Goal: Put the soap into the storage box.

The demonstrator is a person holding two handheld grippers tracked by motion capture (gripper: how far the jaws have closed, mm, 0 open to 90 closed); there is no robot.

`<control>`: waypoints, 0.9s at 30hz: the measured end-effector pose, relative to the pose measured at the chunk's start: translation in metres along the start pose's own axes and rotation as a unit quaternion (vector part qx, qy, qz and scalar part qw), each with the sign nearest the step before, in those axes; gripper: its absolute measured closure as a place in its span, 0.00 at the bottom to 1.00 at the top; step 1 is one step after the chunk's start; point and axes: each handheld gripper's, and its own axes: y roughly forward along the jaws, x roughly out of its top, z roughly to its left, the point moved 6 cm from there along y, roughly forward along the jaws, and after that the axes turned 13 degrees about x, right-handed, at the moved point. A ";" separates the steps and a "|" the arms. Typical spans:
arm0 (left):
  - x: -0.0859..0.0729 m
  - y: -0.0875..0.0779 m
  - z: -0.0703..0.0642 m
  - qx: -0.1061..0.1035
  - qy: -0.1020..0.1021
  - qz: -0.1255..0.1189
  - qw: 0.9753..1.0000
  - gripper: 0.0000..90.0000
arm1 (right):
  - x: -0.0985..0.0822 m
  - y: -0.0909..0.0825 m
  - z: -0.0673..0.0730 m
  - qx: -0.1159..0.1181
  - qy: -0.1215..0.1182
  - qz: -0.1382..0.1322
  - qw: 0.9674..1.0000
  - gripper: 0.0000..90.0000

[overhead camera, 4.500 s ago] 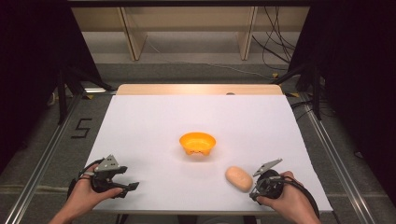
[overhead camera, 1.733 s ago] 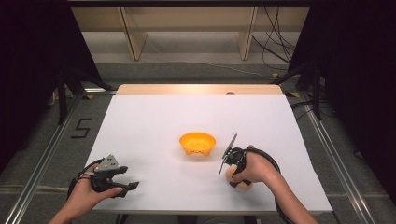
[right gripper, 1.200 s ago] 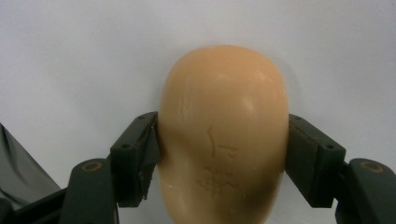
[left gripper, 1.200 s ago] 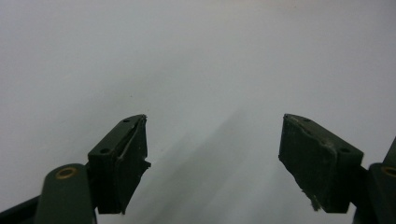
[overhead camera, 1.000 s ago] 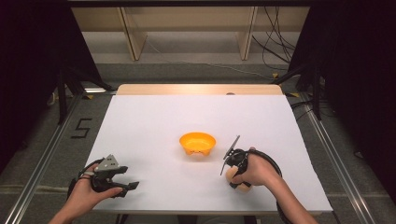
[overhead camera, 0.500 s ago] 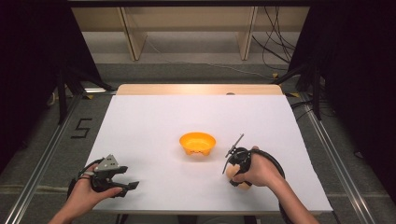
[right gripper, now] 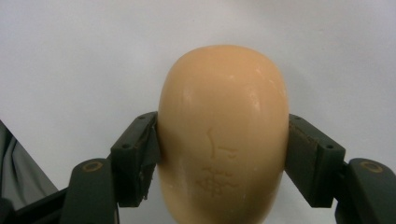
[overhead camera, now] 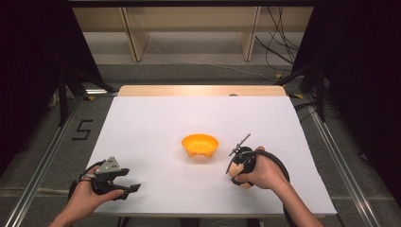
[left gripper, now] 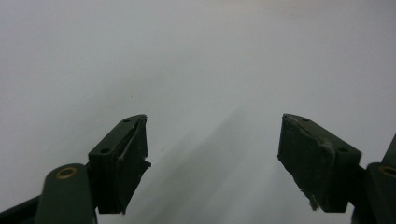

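A tan oval potato-like object [right gripper: 223,130] with a small embossed mark sits between the jaws of my right gripper [right gripper: 223,154], which is shut on both its sides. In the high view that right gripper [overhead camera: 238,172] is at the table's front right, just right of an orange bowl [overhead camera: 200,144], and the tan object [overhead camera: 245,184] peeks out under the hand. My left gripper [overhead camera: 133,187] rests at the front left corner. Its jaws stand wide open over bare white tabletop, as the left gripper [left gripper: 212,154] view shows.
The white table [overhead camera: 156,123] has a wooden strip [overhead camera: 201,90] along its far edge. Metal rails [overhead camera: 45,156] run along both sides on the floor, and cables [overhead camera: 279,52] lie behind the table at the far right.
The right hand has lifted and tilted slightly with the tan object held; earlier it moved from the front right edge onto the object. The left gripper has stayed still.
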 end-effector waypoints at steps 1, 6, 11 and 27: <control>-0.001 0.000 0.002 0.004 0.008 0.004 1.000 0.26 | 0.000 -0.001 0.000 -0.002 0.005 -0.007 1.000 0.37; 0.000 0.000 0.000 0.000 -0.001 -0.001 1.000 0.26 | 0.002 -0.003 -0.002 -0.010 0.021 -0.030 0.999 0.37; 0.000 -0.001 0.001 0.001 0.004 0.001 1.000 0.26 | 0.003 -0.005 -0.002 -0.008 0.021 -0.043 0.999 0.37; 0.001 -0.001 0.003 0.004 0.011 -0.004 1.000 0.26 | 0.005 -0.012 -0.002 -0.015 0.040 -0.086 0.995 0.37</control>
